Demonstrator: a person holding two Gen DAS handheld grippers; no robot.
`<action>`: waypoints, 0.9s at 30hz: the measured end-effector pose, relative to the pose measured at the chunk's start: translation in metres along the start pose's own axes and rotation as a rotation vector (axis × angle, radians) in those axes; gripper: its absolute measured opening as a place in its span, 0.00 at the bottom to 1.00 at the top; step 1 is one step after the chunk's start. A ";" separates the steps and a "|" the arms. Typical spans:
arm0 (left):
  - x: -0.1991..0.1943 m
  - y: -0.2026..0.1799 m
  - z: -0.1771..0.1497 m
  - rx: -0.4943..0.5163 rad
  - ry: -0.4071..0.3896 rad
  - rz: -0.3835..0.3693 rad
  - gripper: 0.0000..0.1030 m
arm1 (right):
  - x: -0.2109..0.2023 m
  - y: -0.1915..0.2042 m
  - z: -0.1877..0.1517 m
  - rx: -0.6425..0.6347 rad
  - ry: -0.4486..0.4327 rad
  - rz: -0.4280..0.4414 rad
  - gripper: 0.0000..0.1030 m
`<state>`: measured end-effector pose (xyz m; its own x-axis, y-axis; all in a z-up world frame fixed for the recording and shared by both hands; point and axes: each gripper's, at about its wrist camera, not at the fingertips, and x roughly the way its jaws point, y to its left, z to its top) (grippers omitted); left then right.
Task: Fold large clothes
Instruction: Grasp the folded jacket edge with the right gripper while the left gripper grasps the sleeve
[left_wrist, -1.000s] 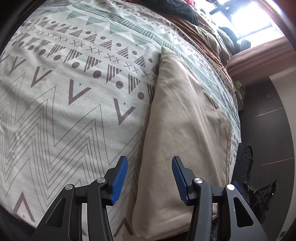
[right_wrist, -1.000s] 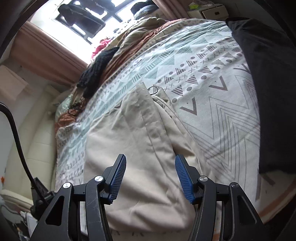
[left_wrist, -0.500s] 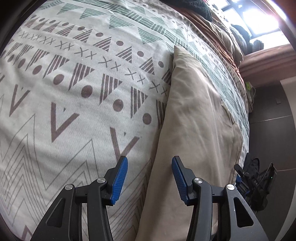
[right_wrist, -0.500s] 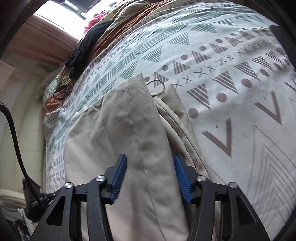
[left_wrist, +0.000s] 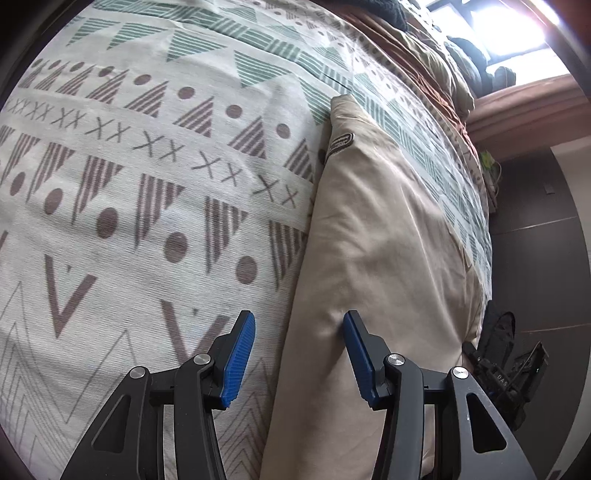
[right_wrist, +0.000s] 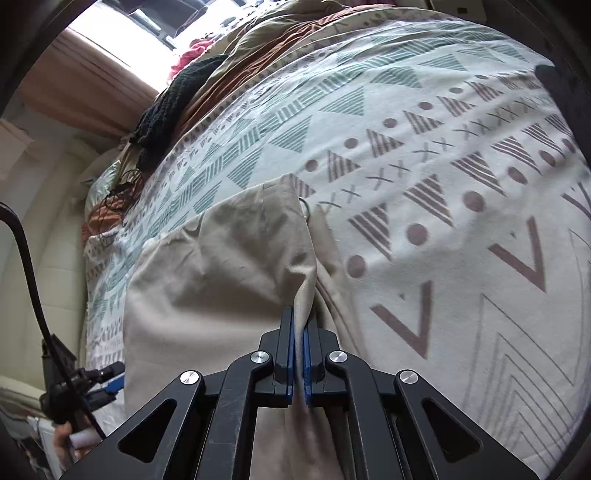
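Observation:
A large beige garment (left_wrist: 376, 266) lies folded lengthwise on the patterned bed cover (left_wrist: 147, 184). My left gripper (left_wrist: 299, 325) is open and straddles the garment's left edge, one finger over the cover, the other pressing the cloth. In the right wrist view the same beige garment (right_wrist: 221, 258) lies on the cover (right_wrist: 461, 221). My right gripper (right_wrist: 299, 328) is shut on a pinched ridge of its right edge. A small metal ring (right_wrist: 306, 208) shows at the garment's far corner.
A pile of brown and black clothes (right_wrist: 192, 92) lies at the far end of the bed by the window. A dark bag (left_wrist: 506, 362) sits on the floor beside the bed. A black cable (right_wrist: 33, 280) hangs at the left.
Both grippers have moved forward and down onto the garment. The right gripper has closed on the garment's right edge. The left gripper stays open.

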<state>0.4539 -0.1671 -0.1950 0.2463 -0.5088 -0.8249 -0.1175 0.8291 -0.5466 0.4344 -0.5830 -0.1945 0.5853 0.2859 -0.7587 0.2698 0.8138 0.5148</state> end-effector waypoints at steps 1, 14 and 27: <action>0.001 -0.002 0.001 0.003 -0.001 0.004 0.50 | -0.002 -0.004 -0.001 0.006 -0.004 -0.005 0.02; 0.007 -0.017 0.018 0.002 -0.025 0.026 0.50 | 0.001 -0.008 0.022 -0.048 0.082 0.017 0.77; 0.027 -0.028 0.039 -0.002 -0.029 0.005 0.57 | 0.062 -0.027 0.052 0.038 0.268 0.319 0.64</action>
<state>0.5018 -0.1953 -0.1964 0.2737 -0.4973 -0.8233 -0.1209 0.8314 -0.5424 0.5032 -0.6138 -0.2345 0.4260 0.6461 -0.6333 0.1377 0.6455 0.7512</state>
